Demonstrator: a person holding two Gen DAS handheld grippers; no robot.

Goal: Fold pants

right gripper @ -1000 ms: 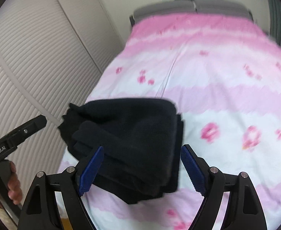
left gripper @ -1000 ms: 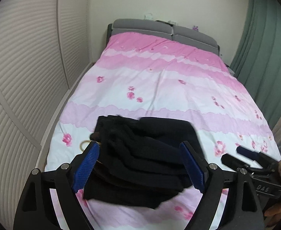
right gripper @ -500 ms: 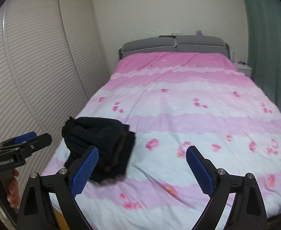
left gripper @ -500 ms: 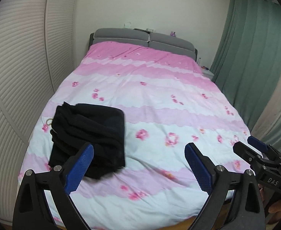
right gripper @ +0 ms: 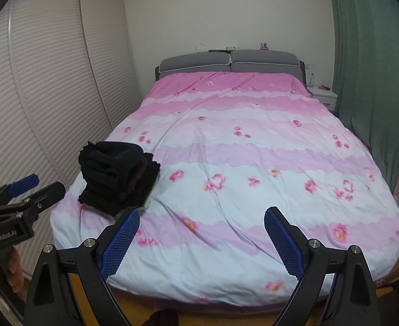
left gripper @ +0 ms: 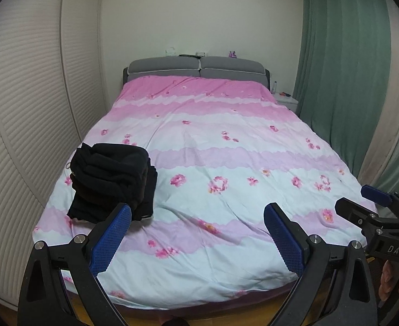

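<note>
The black pants (left gripper: 109,174) lie folded in a thick stack on the near left part of the pink flowered duvet (left gripper: 226,157); they also show in the right wrist view (right gripper: 117,174). My left gripper (left gripper: 196,212) hangs open in front of the bed's foot, well back from the pants, with nothing between its blue pads. My right gripper (right gripper: 202,213) is open too and holds nothing. Each gripper shows in the other's view: the right gripper (left gripper: 362,198) at the right edge, the left gripper (right gripper: 45,184) at the left edge, each held by a hand.
White slatted wardrobe doors (left gripper: 30,114) run close along the bed's left side. Green curtains (left gripper: 343,81) hang on the right, with a white nightstand (right gripper: 323,95) beside the grey headboard (left gripper: 196,68). Wooden floor (right gripper: 194,317) shows below the bed's foot.
Both grippers have drawn back and up from the pants, which were between the jaws and now lie alone on the bed. The whole bed has come into view.
</note>
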